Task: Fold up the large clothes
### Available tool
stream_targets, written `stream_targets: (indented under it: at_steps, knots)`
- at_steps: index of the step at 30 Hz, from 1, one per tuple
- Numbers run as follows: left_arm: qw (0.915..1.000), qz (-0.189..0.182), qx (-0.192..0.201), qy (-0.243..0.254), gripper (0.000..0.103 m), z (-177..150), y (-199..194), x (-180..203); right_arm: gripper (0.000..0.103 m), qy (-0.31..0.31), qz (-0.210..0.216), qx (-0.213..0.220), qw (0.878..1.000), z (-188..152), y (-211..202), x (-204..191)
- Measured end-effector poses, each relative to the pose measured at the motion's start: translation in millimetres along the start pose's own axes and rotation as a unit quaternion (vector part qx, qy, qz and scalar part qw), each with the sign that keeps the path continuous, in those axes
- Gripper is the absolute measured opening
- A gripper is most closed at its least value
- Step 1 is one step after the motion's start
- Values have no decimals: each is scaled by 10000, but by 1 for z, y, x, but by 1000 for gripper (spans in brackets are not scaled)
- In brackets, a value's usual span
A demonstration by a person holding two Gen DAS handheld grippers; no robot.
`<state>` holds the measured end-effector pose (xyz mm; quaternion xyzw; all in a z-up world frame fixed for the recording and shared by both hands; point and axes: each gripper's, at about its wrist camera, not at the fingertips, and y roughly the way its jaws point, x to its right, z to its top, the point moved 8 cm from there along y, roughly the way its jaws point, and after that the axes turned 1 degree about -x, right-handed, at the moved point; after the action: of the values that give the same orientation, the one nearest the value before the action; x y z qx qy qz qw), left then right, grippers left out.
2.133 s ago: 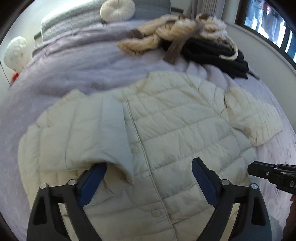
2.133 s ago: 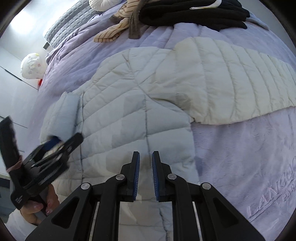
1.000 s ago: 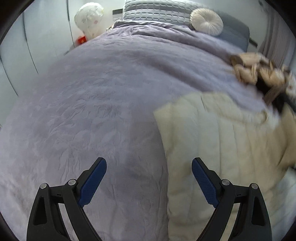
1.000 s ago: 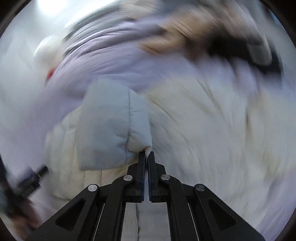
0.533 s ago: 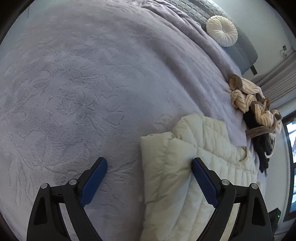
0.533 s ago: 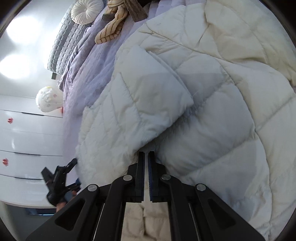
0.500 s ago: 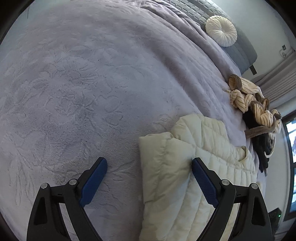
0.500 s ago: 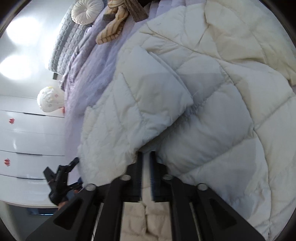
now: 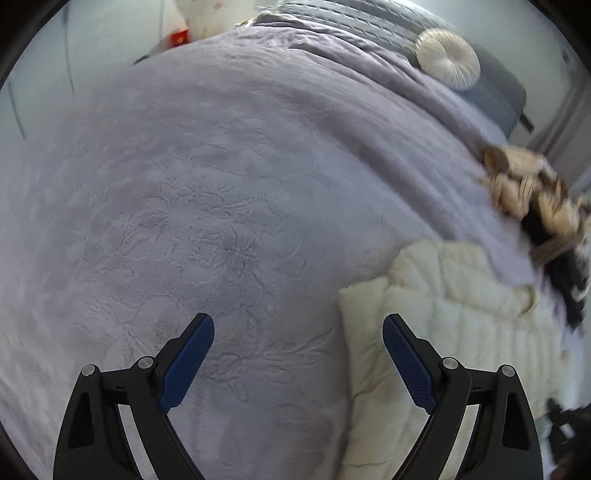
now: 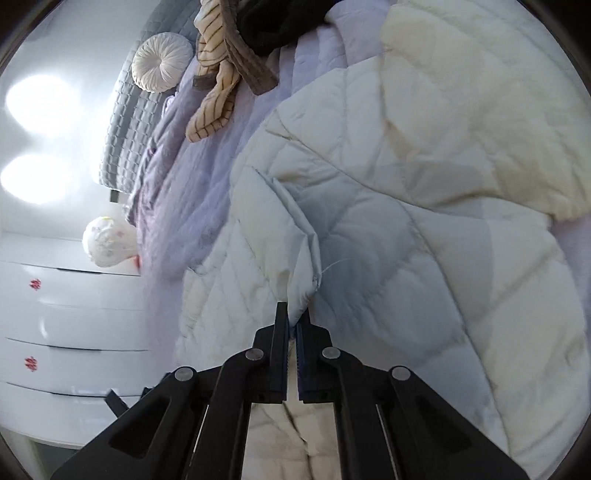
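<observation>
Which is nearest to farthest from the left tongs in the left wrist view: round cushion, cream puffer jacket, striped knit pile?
1. Cream puffer jacket, just right of the left tongs.
2. Striped knit pile, farther right, beyond the jacket.
3. Round cushion, at the bed's head, top right.

I am looking at a cream quilted puffer jacket, stitched in diagonal panels, its folded flap showing a paler grey-blue lining. It is lying on a lilac plush bedspread embossed with a flower-and-leaf pattern. My black tongs are showing navy-blue textured pads (dotted like fine grip rubber). A beige sweater with thin dark stripes and brown trim is sitting beside a black garment. An ivory pleated round cushion is leaning on a grey quilted headboard.
</observation>
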<state>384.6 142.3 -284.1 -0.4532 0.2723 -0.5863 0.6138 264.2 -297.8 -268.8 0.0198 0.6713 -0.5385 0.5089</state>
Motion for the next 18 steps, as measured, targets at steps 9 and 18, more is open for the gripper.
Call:
stream_targets:
  at_steps: [9,18]
  knots:
    - [9962,628,-85,602,93,-17,23,22,4,-152,-576,-237,9979,-23,-5,27]
    - [9945,780,278,646,93,-11,-8,26,4,-604,-698,-432,9948,-21,-14,20]
